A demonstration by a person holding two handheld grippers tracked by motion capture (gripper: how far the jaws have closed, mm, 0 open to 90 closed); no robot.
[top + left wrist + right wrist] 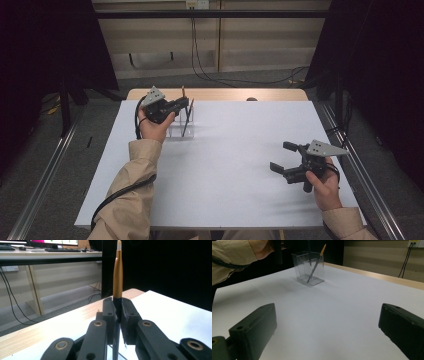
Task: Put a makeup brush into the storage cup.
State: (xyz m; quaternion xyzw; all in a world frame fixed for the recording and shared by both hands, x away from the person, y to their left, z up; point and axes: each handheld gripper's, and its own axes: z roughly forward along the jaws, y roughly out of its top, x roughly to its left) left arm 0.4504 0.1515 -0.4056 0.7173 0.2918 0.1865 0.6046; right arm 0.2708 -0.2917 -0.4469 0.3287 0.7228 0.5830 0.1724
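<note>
Two pens: one [118, 277] with a gold barrel, upright at the far left, and one [315, 266] leaning inside the holder. One clear holder [308, 267], far left on the table. One white table [240, 165]. Two grippers: the left [182, 105] far, the right [282, 157] near. Two hands, one on each gripper.

matt black plastic, clear plastic, a satin gold pen, a white sheet over pale wood

the left hand-held gripper [117, 312] has matt black plastic jaws with brass-coloured pivot rings, closed on a pen [118, 277] whose barrel is smooth with a satin gold sheen. the holder [308, 267] is clear, glossy plastic. the desk [240, 160] top is a smooth, matt white sheet, with pale wood grain bare along its far edge. the right hand-held gripper [327, 332] is the same dull black plastic. the sleeve [132, 195] is tan woven cloth.
</note>
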